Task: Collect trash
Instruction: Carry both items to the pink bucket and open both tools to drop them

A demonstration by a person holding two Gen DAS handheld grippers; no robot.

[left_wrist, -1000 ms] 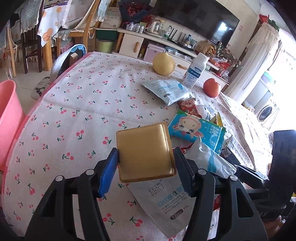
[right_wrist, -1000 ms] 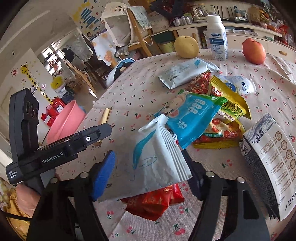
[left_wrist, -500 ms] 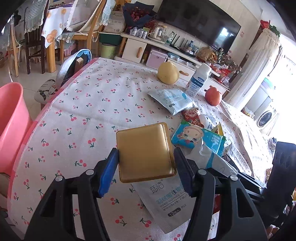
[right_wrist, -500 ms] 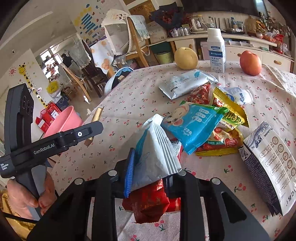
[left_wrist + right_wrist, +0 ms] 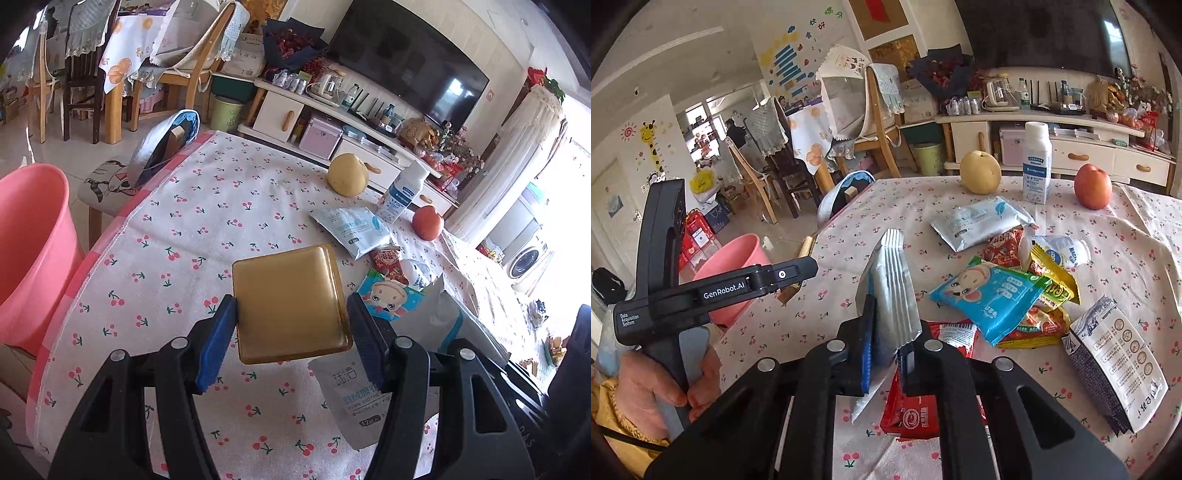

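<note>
My left gripper [image 5: 290,325] is shut on a flat gold box [image 5: 290,304] and holds it above the cherry-print tablecloth [image 5: 207,229]. My right gripper [image 5: 888,343] is shut on a white and blue wrapper [image 5: 895,288] and holds it upright above the table. Loose wrappers lie to the right: a blue cartoon packet [image 5: 988,295], a yellow packet [image 5: 1052,273], a red packet [image 5: 923,410], a dark bag [image 5: 1115,365] and a pale blue pouch [image 5: 979,221]. A pink bin [image 5: 29,251] stands on the floor off the table's left edge.
A pear [image 5: 980,171], a white bottle [image 5: 1037,168] and an apple [image 5: 1092,186] stand at the table's far side. A chair with a blue and silver bag [image 5: 162,147] is by the far left edge. Another white pouch [image 5: 351,391] lies under the left gripper.
My right gripper has shut on the white and blue wrapper and lifted it upright off the pile. My left gripper has risen and drawn back with the gold box.
</note>
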